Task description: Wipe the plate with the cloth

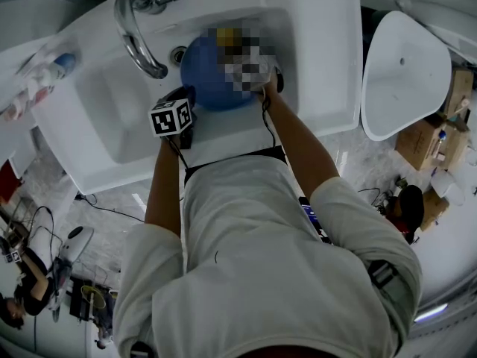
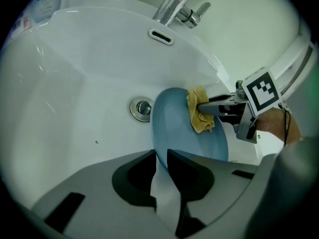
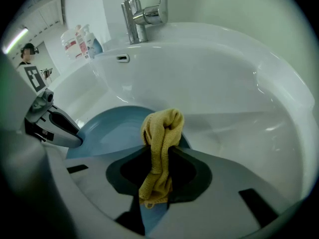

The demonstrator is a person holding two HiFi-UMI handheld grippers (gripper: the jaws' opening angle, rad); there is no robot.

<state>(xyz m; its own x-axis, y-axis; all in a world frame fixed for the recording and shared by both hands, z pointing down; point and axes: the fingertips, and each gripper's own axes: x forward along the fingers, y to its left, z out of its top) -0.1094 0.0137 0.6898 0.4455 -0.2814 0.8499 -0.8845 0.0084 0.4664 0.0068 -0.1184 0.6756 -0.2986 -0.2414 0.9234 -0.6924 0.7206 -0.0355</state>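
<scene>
- The left gripper (image 2: 160,156) has its jaws closed on the lower rim of the blue plate (image 2: 174,128), which it holds on edge and tilted.
- The right gripper (image 3: 158,153) has its jaws clamped on a bunched yellow cloth (image 3: 162,131). The cloth presses against the plate's face near the upper rim.
- The plate sits within the basin of the white sink (image 1: 97,118), just beside the drain (image 2: 141,108) and below the chrome faucet (image 1: 138,32).
- Bottles (image 3: 79,41) stand at the sink's back corner.
- To the right of the sink are a second white basin (image 1: 402,73) and cardboard boxes (image 1: 428,136) on a pale floor.

The right tongs (image 3: 158,169) pinch a yellow cloth (image 3: 162,131) over the blue plate (image 3: 112,131) in the white sink (image 3: 229,83).
</scene>
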